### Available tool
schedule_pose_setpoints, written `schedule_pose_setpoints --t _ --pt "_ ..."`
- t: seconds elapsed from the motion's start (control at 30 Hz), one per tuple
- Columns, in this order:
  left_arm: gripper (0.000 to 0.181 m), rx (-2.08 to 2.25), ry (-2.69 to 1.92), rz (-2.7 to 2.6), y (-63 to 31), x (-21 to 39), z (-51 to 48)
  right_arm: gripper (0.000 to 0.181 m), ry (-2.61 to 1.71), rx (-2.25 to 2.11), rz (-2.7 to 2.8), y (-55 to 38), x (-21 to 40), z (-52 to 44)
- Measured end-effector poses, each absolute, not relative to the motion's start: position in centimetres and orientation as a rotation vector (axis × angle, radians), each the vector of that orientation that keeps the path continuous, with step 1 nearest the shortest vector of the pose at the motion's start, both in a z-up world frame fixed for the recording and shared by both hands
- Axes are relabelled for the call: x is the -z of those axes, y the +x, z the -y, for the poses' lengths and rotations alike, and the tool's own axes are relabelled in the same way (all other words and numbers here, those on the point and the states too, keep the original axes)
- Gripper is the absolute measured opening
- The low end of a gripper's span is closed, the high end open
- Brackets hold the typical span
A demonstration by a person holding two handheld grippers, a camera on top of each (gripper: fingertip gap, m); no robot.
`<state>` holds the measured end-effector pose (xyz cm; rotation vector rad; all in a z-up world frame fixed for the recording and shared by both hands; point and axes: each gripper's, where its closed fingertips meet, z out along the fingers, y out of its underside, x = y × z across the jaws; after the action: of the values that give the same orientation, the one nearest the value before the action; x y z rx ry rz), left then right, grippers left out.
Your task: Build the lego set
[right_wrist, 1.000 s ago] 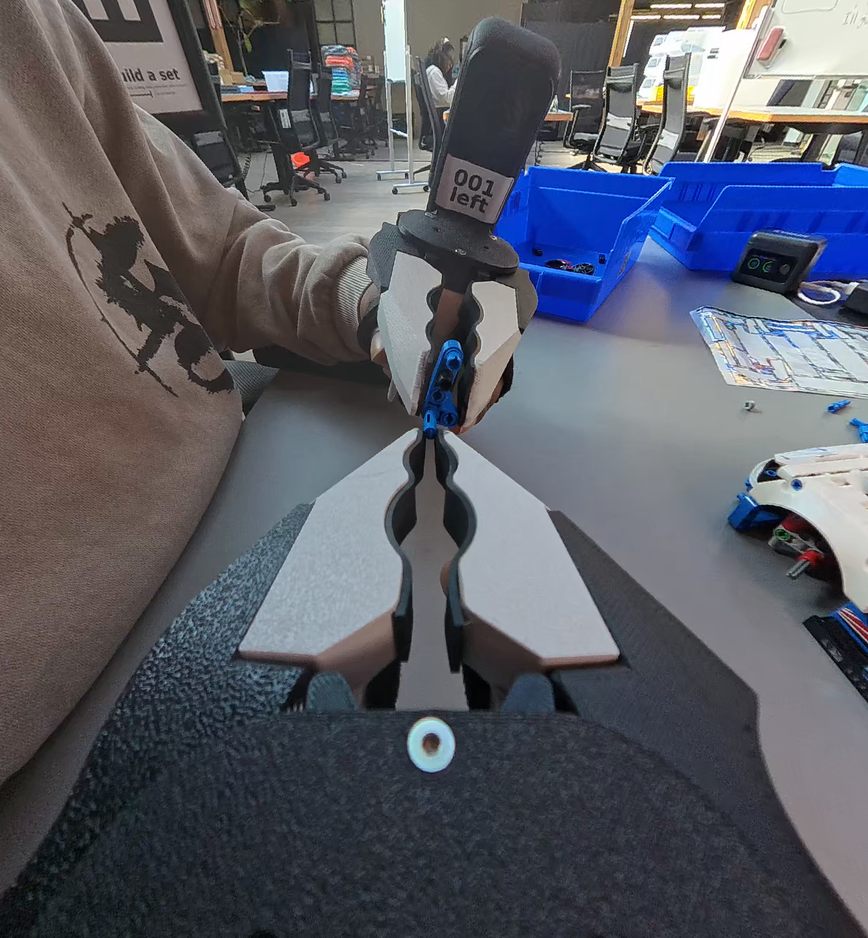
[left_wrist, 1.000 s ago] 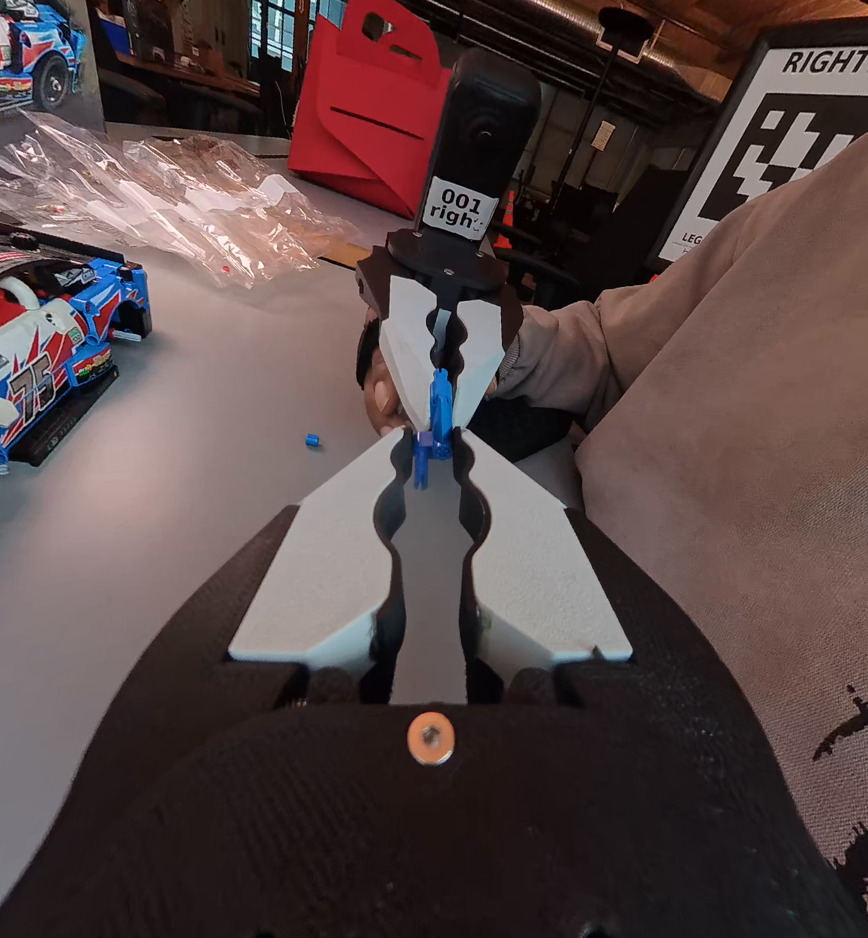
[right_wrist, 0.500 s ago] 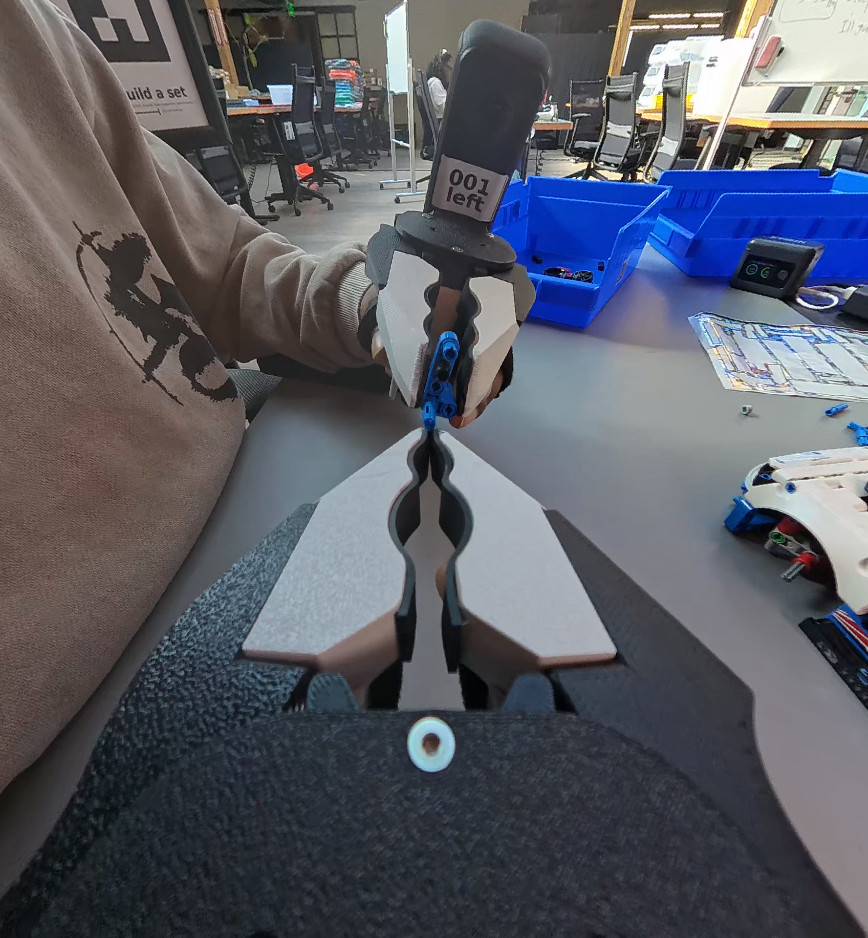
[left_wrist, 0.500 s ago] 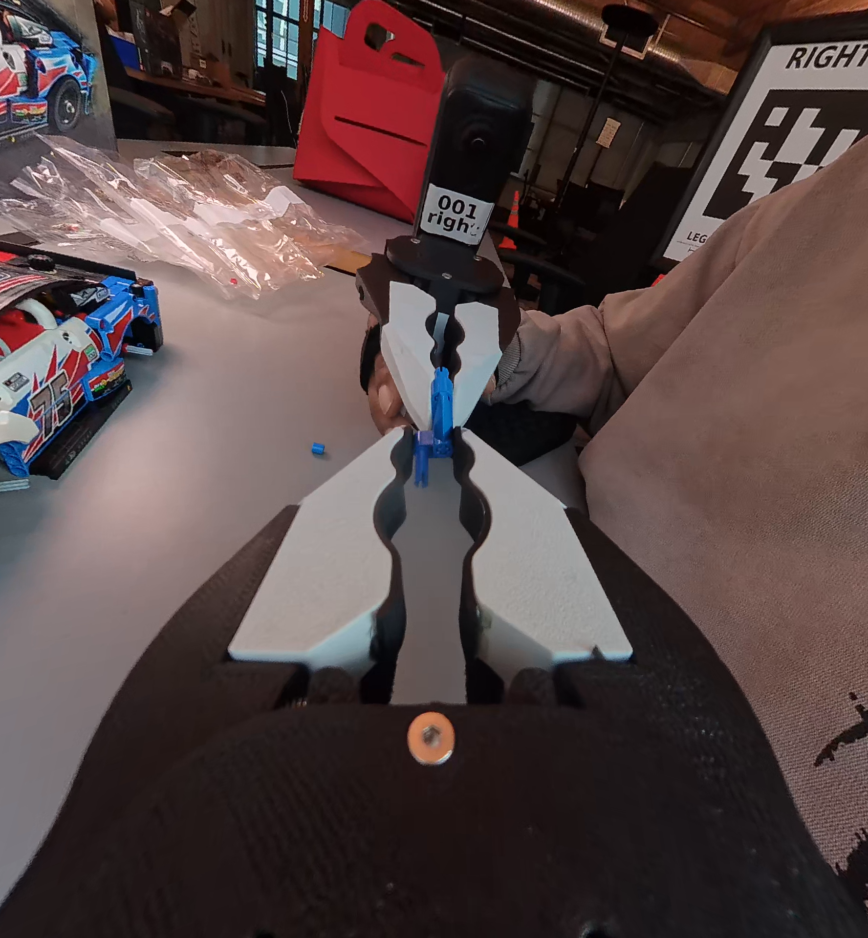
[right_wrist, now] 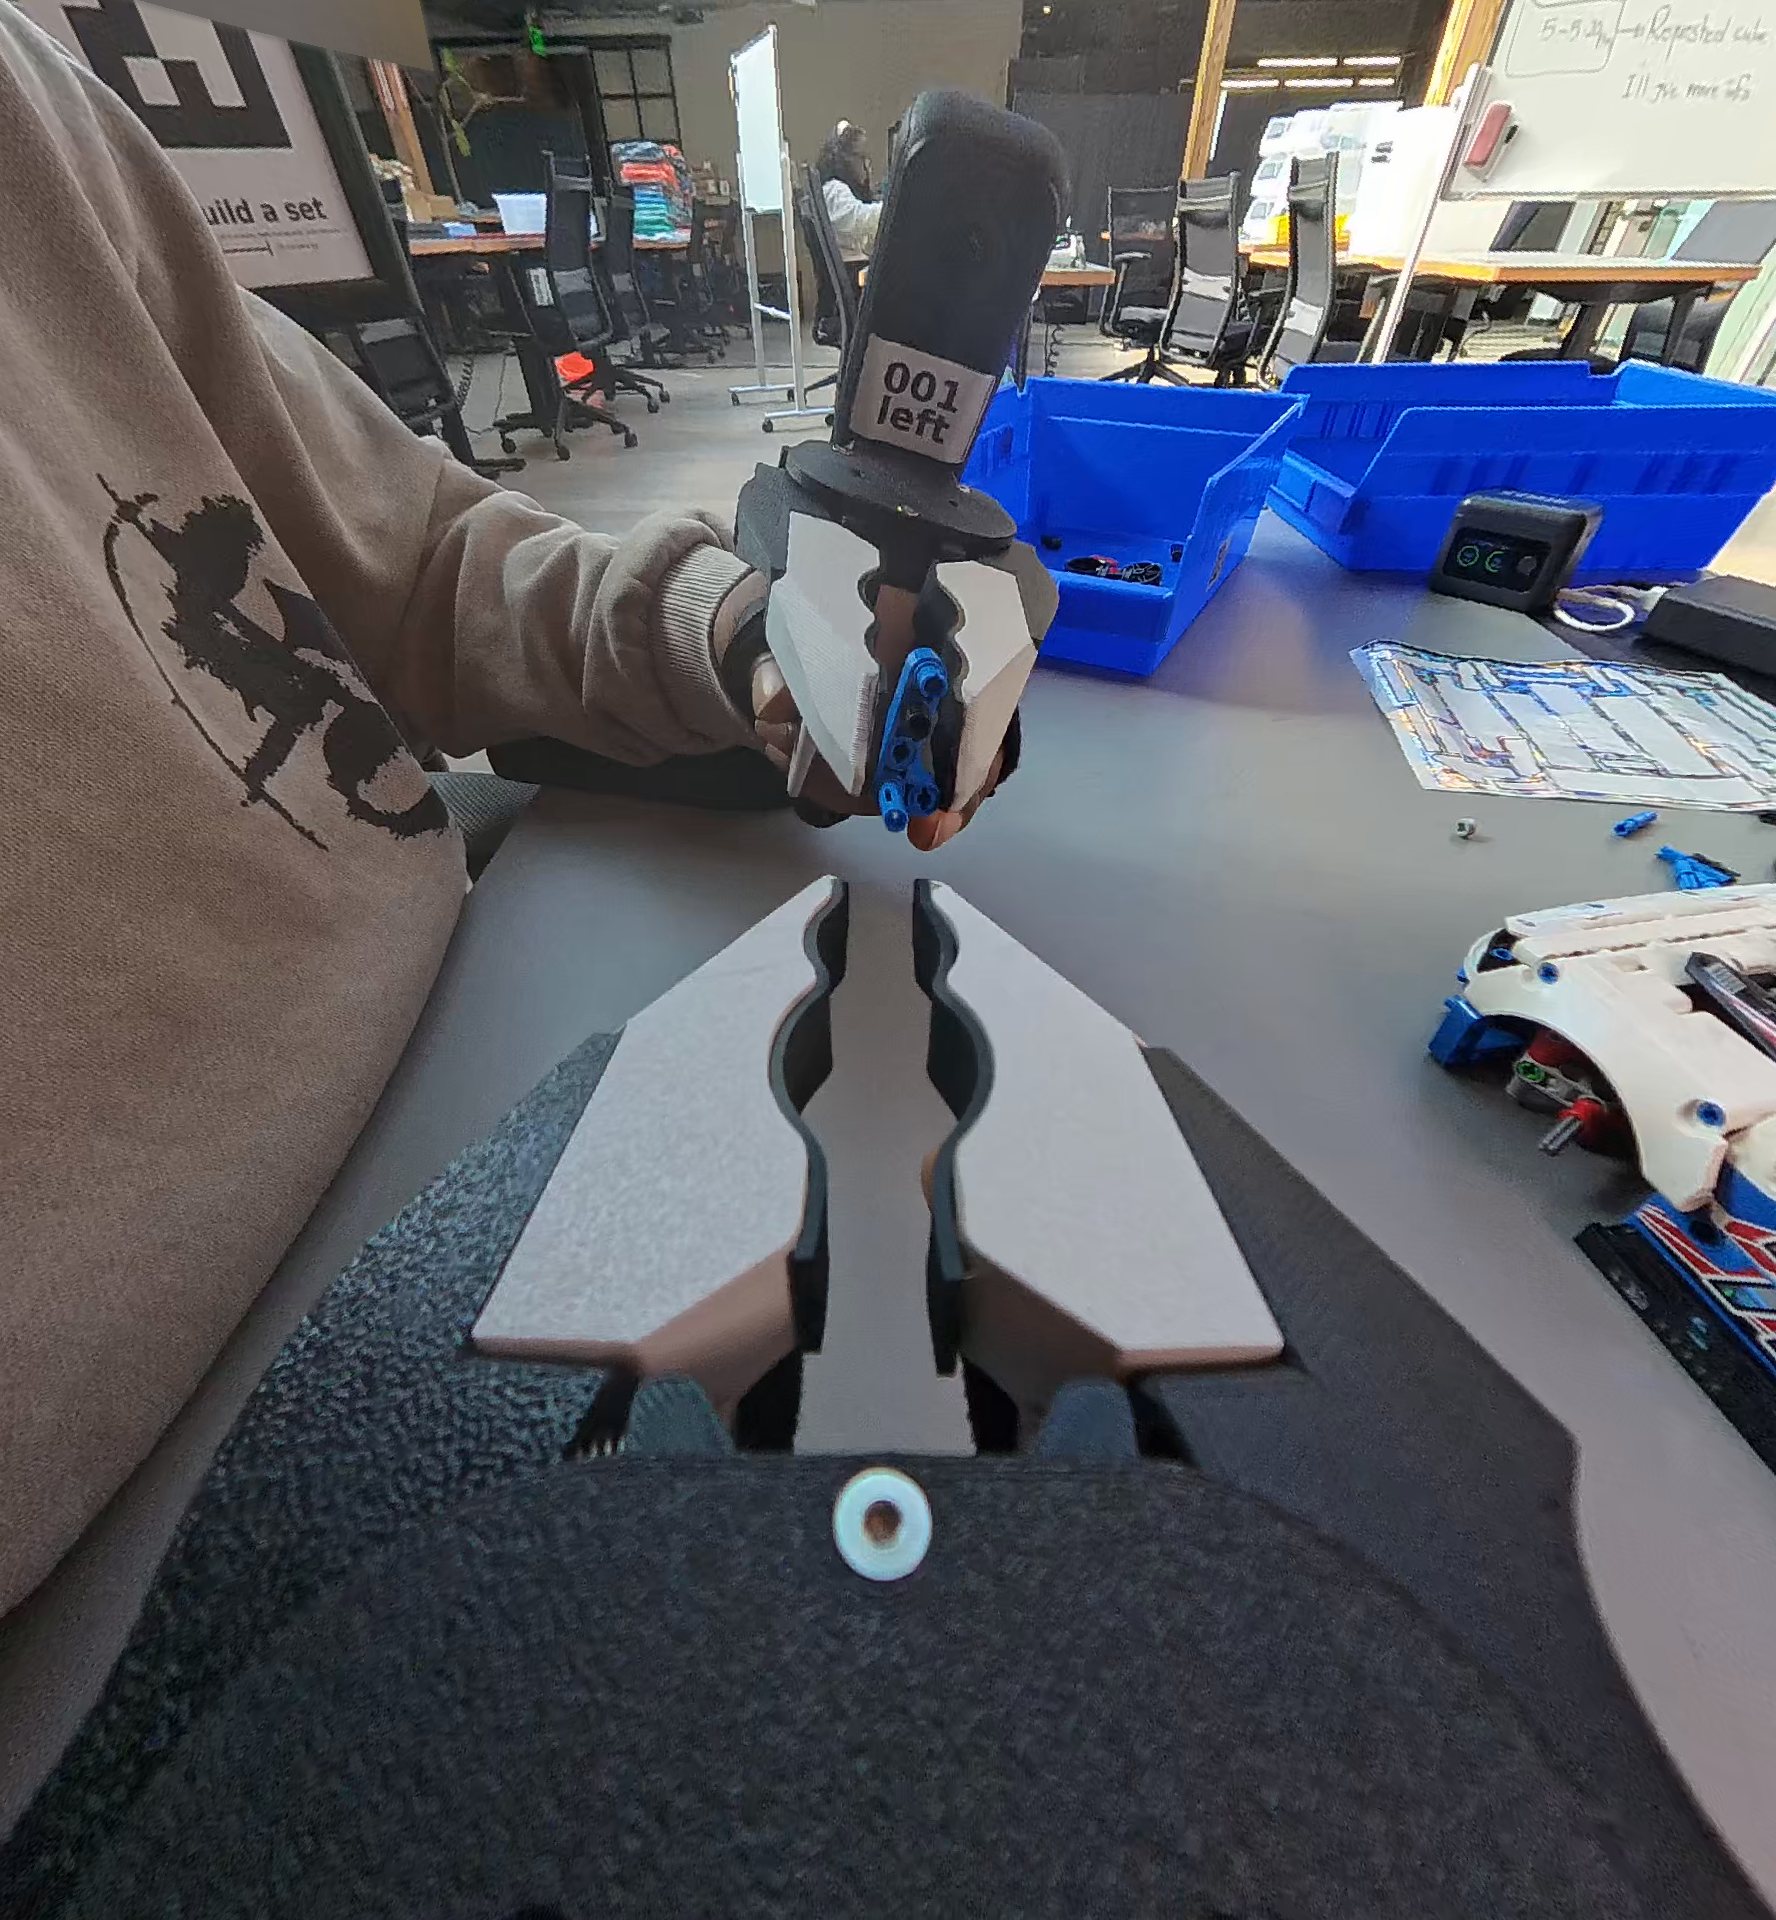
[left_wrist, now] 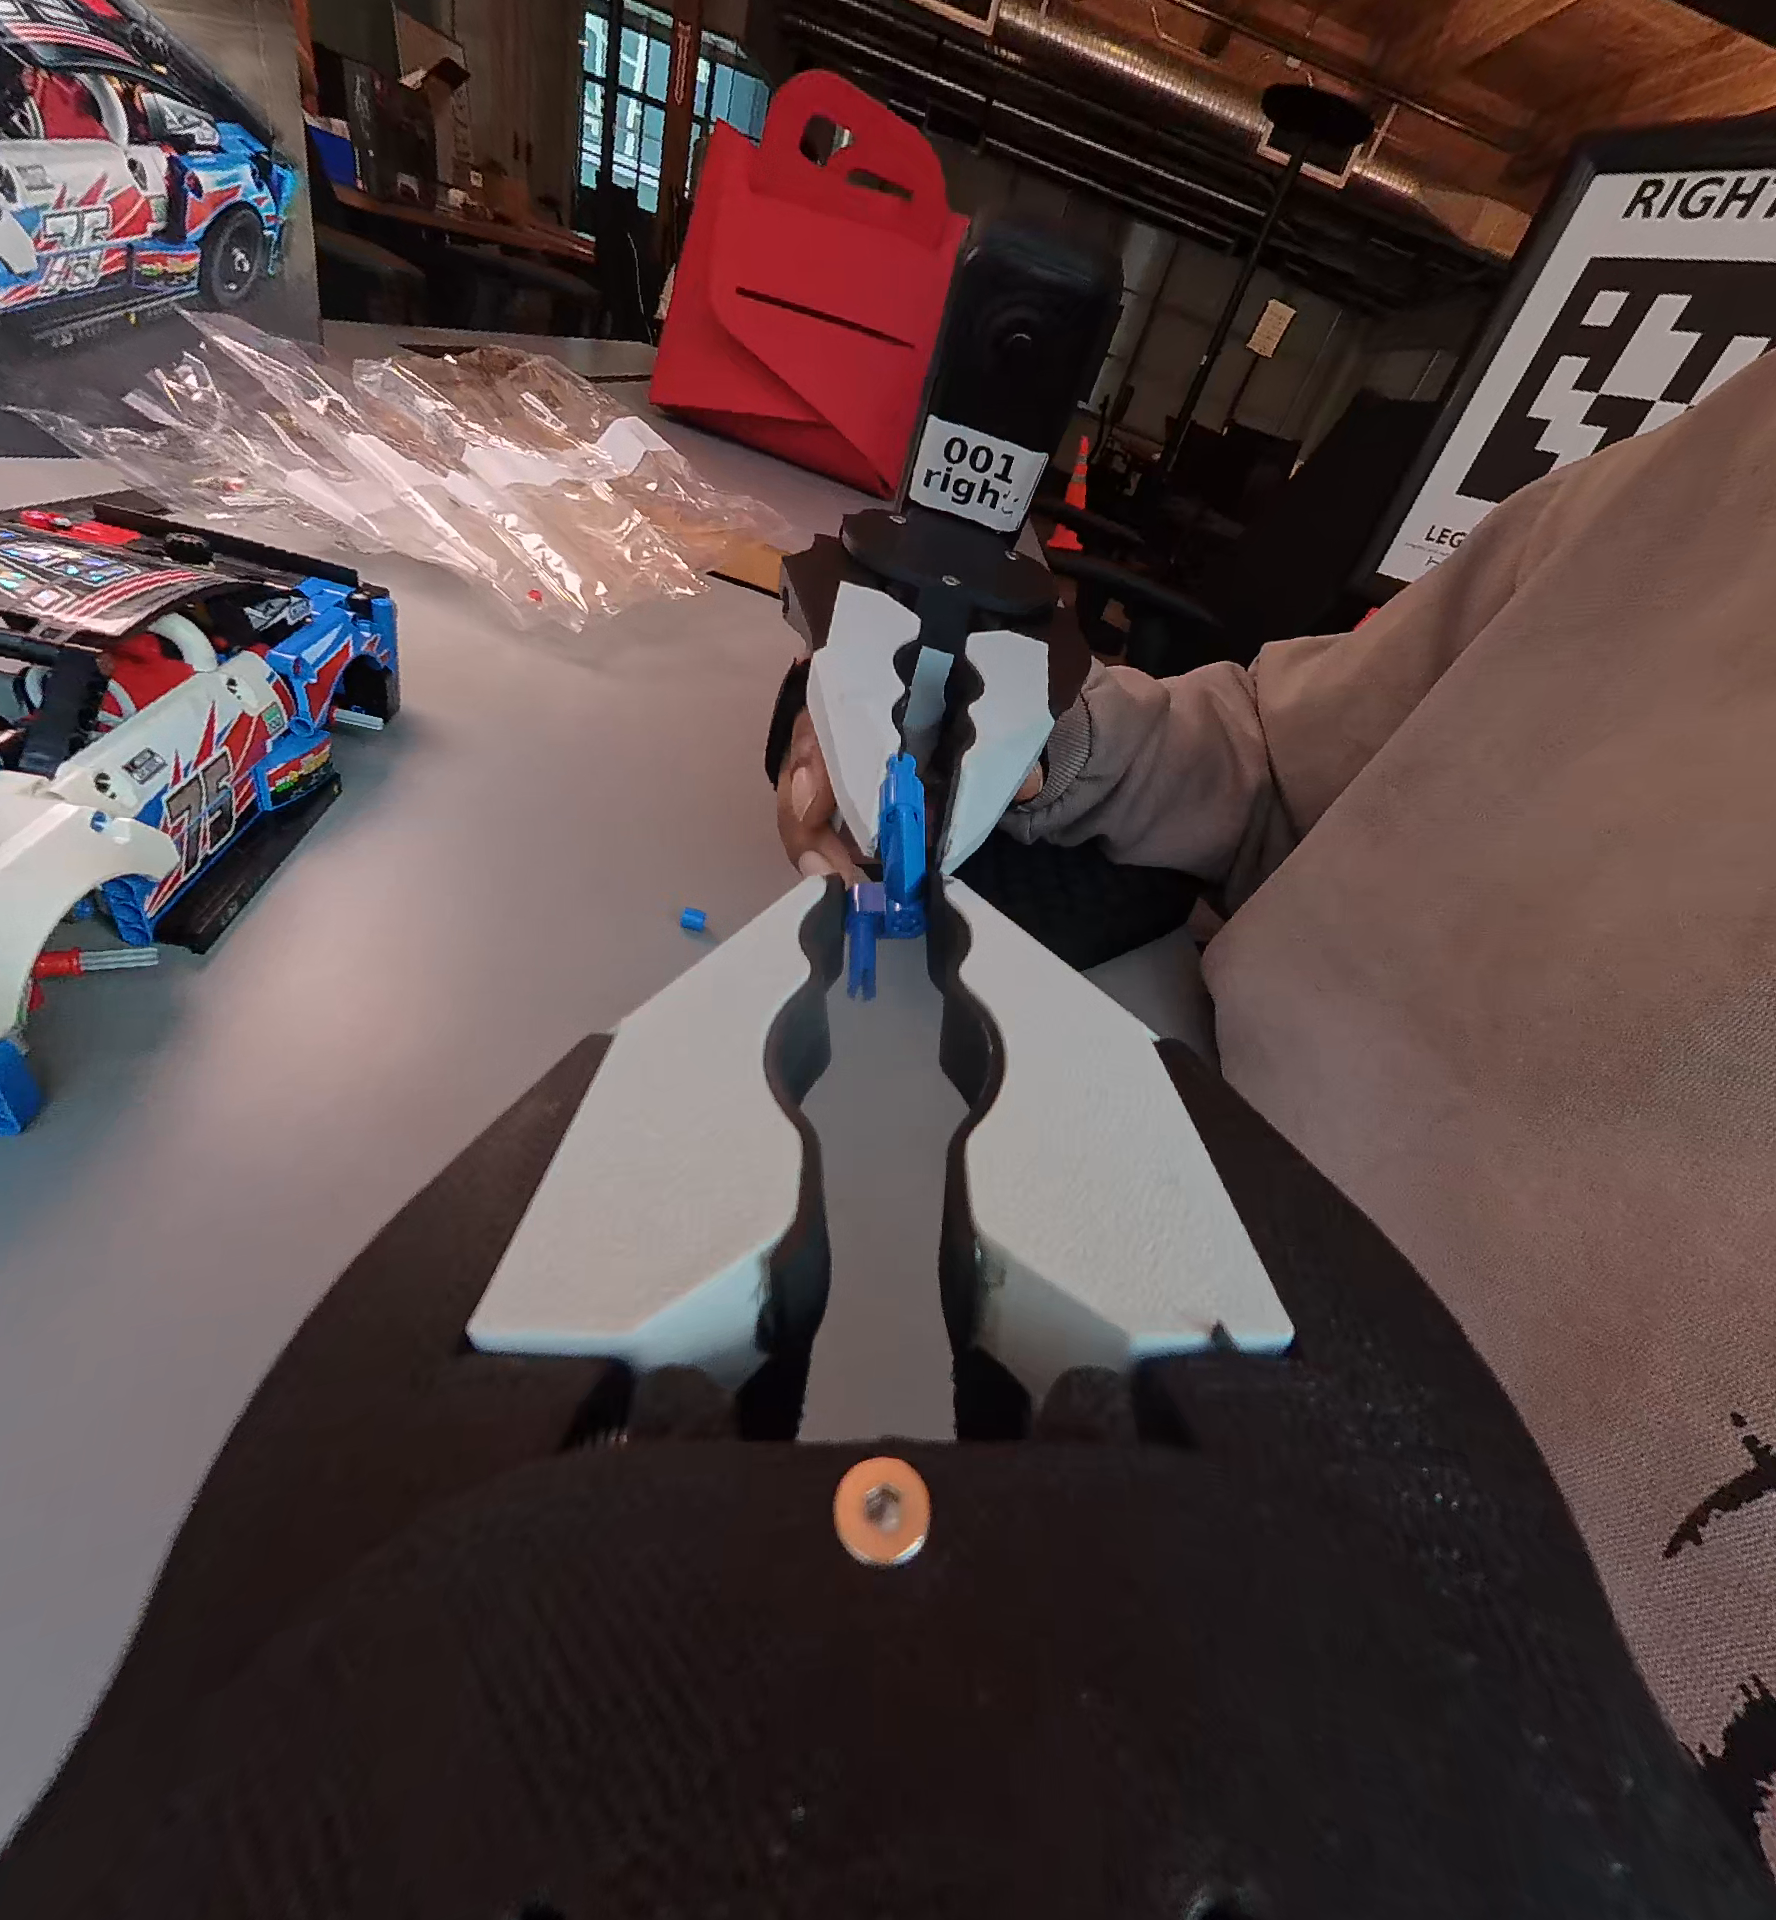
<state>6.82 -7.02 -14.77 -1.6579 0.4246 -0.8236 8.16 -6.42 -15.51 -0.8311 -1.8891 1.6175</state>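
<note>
My left gripper is shut on a short blue beam with a blue pin and a small purple piece on its near end. In the right wrist view the same beam stands out of the left gripper, held above the grey table. My right gripper faces it tip to tip, a short gap away, with its jaws slightly apart and nothing between them. The partly built white, blue and red car lies on the table; in the right wrist view it lies at the right.
A loose blue pin lies on the table near the grippers. Clear plastic bags and a red bag are behind. Blue bins, a black device, a sticker sheet and small blue parts lie at the right. A person's beige sleeve fills one side. The tips of both grippers are at nearly the same place.
My right gripper has opened a little and drawn back from the blue beam, which stays in my left gripper. Both views have swung slightly toward the car.
</note>
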Motion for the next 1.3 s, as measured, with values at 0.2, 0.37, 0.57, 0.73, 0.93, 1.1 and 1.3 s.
schedule_pose_setpoints --t 0.2,0.37,0.57,0.73,0.93,1.1,1.3 --pt "0.013 0.854 -1.679 -0.416 7.6 15.5 6.8 0.013 -0.845 -1.618 1.909 7.8 16.1 7.2" --pt "0.013 0.942 -1.676 -0.317 7.0 15.4 6.4 0.012 -0.882 -1.611 1.875 7.3 16.1 6.6" --pt "0.013 1.075 -1.632 -0.257 7.0 14.7 6.5 0.012 -0.882 -1.652 1.829 7.2 15.2 6.6" --pt "0.013 1.117 -1.625 -0.267 7.5 14.7 6.7 0.009 -0.861 -1.694 1.824 7.4 14.8 7.3" --pt "0.013 1.121 -1.618 -0.3 8.1 14.7 6.9 0.002 -0.836 -1.711 1.84 7.7 14.7 7.6" --pt "0.022 1.117 -1.578 -0.332 7.8 13.8 7.4 0.001 -0.829 -1.736 1.819 8.0 14.2 7.2" --pt "0.027 1.084 -1.586 -0.344 7.7 13.9 7.4 0.002 -0.825 -1.734 1.826 8.0 14.3 7.3"
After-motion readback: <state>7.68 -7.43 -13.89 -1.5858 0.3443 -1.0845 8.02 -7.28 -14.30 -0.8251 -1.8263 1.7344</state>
